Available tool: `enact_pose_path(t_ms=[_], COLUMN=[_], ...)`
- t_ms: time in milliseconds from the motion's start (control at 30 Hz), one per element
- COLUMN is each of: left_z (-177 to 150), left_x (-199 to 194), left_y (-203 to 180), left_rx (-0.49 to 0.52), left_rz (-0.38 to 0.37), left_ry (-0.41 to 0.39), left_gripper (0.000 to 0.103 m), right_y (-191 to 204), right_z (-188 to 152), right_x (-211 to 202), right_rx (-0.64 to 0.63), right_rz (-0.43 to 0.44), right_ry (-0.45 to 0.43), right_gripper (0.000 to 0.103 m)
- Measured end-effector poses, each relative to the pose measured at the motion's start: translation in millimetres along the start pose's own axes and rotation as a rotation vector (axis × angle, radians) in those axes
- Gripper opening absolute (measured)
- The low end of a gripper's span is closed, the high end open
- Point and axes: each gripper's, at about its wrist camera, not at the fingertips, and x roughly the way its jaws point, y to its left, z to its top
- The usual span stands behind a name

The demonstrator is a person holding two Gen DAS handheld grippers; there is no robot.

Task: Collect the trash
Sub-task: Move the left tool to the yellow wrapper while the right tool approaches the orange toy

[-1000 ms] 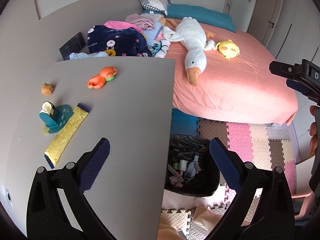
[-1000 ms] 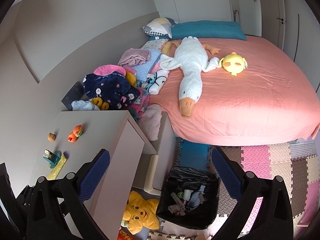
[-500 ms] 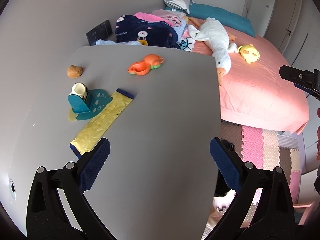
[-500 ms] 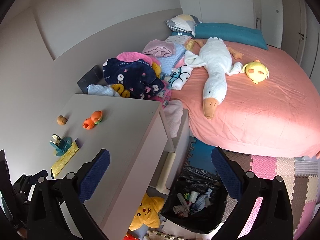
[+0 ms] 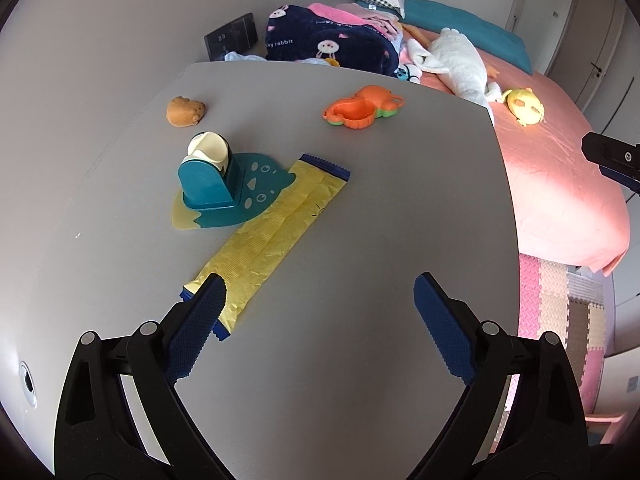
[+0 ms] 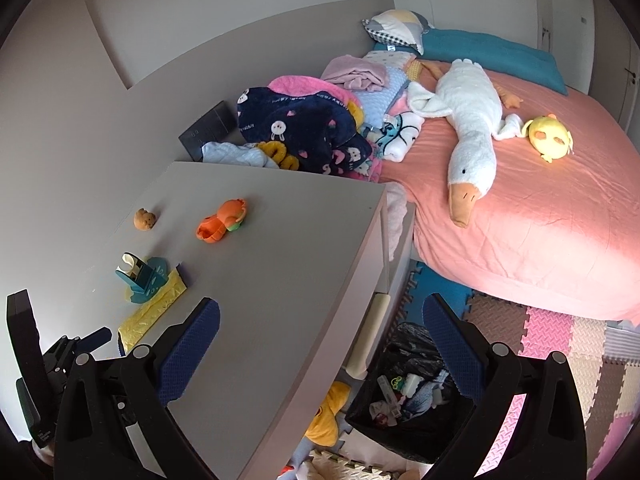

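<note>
A long yellow wrapper with blue ends (image 5: 272, 236) lies flat on the grey desk (image 5: 360, 208), its far part tucked under a teal toy stand (image 5: 216, 188). My left gripper (image 5: 318, 324) is open and empty just above the desk, its left finger over the wrapper's near end. The wrapper also shows in the right wrist view (image 6: 154, 310). My right gripper (image 6: 320, 348) is open and empty, held high off the desk's right edge. A black-lined trash bin (image 6: 408, 400) holding several discarded items stands on the floor beside the desk.
On the desk are an orange toy (image 5: 362, 108) and a small brown bear figure (image 5: 185, 110). A pink bed (image 6: 540, 200) with a white goose plush (image 6: 468, 120), a yellow chick plush and piled clothes lies beyond. Foam mats cover the floor. A yellow star plush (image 6: 328, 416) sits under the desk.
My left gripper has moved left and forward over the desk, from above the bin toward the yellow wrapper. My right gripper has drifted left, closer to the desk.
</note>
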Motion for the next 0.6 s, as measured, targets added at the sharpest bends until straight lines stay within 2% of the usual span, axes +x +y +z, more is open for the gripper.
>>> enact_pose_path(t_ms=[333, 467, 600], left_z=[8, 11, 10], left_x=[22, 32, 35], left_y=[19, 28, 35], left_rx=[0.032, 0.028, 0.002], left_rz=[0.03, 0.037, 0.014], left_ry=[0.03, 0.053, 0.068], left_gripper=[0.08, 0.064, 0.051], right_y=[11, 14, 17], right_z=[9, 12, 16], right_x=[33, 43, 53], right_rx=[-0.009, -0.017, -0.018], right_rz=[-0.003, 0.002, 0.012], right_ry=[0.04, 0.057, 0.067], right_gripper=[0.101, 0.101, 0.101])
